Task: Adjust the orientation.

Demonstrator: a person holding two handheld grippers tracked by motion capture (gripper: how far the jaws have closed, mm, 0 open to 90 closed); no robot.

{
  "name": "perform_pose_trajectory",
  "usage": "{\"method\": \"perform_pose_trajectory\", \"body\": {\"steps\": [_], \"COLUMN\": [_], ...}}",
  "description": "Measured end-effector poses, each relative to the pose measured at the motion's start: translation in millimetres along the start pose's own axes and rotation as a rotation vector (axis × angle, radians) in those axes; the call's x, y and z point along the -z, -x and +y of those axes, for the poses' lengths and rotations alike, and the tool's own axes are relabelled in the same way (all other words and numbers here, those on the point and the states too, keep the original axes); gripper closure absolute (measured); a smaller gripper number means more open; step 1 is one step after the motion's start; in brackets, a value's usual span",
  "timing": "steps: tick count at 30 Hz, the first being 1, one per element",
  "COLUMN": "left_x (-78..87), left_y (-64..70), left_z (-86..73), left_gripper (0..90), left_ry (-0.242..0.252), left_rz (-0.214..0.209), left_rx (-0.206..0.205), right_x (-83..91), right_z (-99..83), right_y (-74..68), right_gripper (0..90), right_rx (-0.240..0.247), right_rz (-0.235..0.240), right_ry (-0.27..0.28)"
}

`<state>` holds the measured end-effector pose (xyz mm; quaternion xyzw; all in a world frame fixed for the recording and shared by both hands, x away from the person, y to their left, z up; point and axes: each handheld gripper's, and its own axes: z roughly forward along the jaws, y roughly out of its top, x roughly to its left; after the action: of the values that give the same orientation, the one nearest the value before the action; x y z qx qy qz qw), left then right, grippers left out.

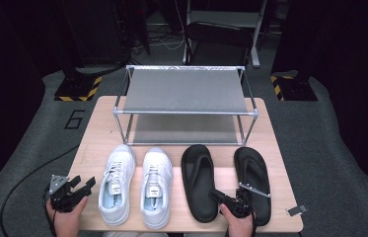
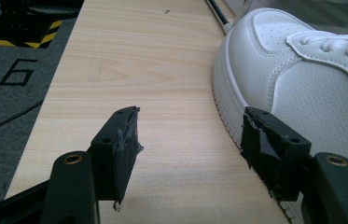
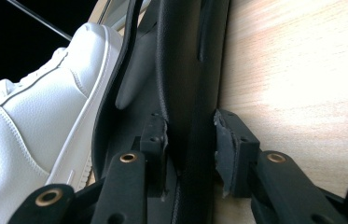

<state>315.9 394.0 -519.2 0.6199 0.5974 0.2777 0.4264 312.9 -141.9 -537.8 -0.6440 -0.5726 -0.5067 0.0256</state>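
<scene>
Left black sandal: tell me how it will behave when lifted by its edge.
The left black sandal looks like thick moulded foam, so probably light and slightly bendy. The right gripper straddles only its side edge, so the toe may droop. Its matte surface likely grips well.

The table (image 1: 88,148) has a pale wood-grain top, smooth and matt, and the rack (image 1: 185,112) on it is thin shiny metal tubing with flat grey matt shelves. The white sneakers (image 1: 134,185) look like lightly pebbled leather with stitched seams, perforated toes and woven laces. The black sandals (image 1: 199,180) are matt and rubbery, faintly textured.
</scene>
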Motion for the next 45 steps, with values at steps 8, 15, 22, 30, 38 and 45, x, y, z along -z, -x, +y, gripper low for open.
{"method": "perform_pose_trajectory", "body": {"steps": [8,15,22,30,38,45], "left_x": [0.0,0.0,0.2,0.0,-0.1,0.4], "left_y": [0.3,-0.2,-0.3,-0.1,-0.1,-0.3], "left_z": [0.2,0.4,0.2,0.3,0.4,0.4], "left_gripper": [36.7,36.7,36.8,36.9,36.9,36.9], "left_ry": [0.004,0.008,0.009,0.007,0.007,0.006], "left_rz": [0.001,0.001,0.001,0.001,0.001,0.003], "left_rx": [0.003,0.005,0.007,0.003,0.002,0.006], "right_x": [2.5,2.8,1.0,0.9,-0.2,0.5], "right_z": [1.3,1.5,2.4,4.2,1.7,0.7], "right_y": [2.4,1.5,1.3,2.9,0.6,-0.1], "right_gripper": [66.3,66.1,65.6,65.2,65.3,65.3], "right_rx": [-0.014,-0.011,0.017,-0.005,-0.009,-0.005], "right_rz": [0.008,0.009,0.010,0.005,0.009,0.007], "right_ry": [0.016,0.007,-0.007,-0.031,-0.019,-0.007]}}
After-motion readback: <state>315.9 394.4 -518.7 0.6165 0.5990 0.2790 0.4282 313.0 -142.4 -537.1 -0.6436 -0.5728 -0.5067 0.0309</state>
